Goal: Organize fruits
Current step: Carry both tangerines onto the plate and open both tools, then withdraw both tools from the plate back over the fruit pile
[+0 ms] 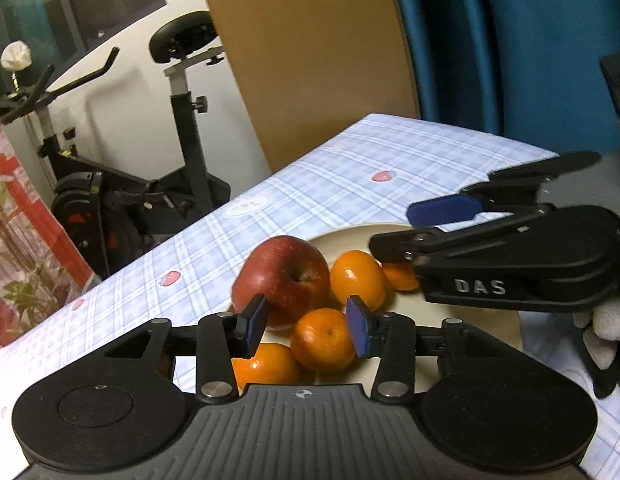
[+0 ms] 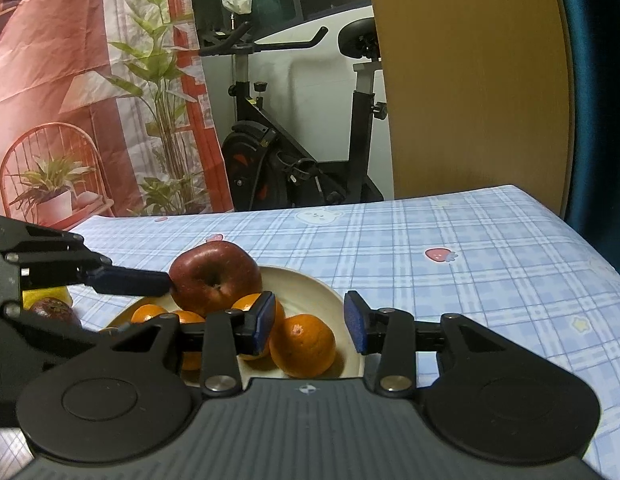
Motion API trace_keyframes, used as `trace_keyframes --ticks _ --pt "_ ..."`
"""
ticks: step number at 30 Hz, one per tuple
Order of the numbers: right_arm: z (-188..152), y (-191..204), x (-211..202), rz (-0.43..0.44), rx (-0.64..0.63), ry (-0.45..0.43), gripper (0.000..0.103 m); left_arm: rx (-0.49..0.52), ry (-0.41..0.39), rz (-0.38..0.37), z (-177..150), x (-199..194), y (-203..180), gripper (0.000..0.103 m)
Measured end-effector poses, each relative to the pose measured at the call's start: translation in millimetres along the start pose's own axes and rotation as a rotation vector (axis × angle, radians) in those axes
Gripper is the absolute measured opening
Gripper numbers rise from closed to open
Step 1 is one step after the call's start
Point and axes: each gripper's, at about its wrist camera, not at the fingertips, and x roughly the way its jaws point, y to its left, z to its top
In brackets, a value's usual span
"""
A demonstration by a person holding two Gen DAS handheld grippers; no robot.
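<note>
Now, plate (image 2: 333, 296): cream, on the checked cloth (image 2: 469, 240), holding all the fruit.
Apple (image 2: 214, 276): red, at the plate's 10 o'clock edge, atop the oranges.
Oranges (image 2: 302, 344): several, clustered beside the apple.
Left gripper (image 1: 306, 324): jaws apart, gripping nothing, an orange behind the gap.
Right gripper (image 2: 310, 320): jaws apart, empty, over the plate.

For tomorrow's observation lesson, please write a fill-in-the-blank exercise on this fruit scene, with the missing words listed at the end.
1. The red apple rests on top of the ____ in the plate.
2. The tablecloth has a checked pattern in light ____.
3. Beyond the table stands an exercise ____.
4. Nothing is gripped between the right gripper jaws, though an ____ fruit lies behind them.

Missing words: oranges; blue; bike; orange
</note>
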Motion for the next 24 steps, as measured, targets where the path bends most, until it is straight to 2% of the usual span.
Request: trace_keyframes --ticks 5,12,19,24 --pt "-1 -1 -2 -0.011 0.006 -0.009 0.041 -0.036 -0.004 0.002 2 -3 5 0.047" --pt "-9 0 -22 -0.035 0.025 -0.074 0.041 -0.123 -0.031 0.001 0 -15 13 0.049" --pt "-14 6 -30 -0.043 0.018 -0.084 0.041 -0.288 -0.064 -0.024 -12 -46 38 0.054" --pt "-17 11 -38 -0.032 0.042 -0.079 0.041 -0.440 -0.066 -0.024 -33 -71 77 0.054"
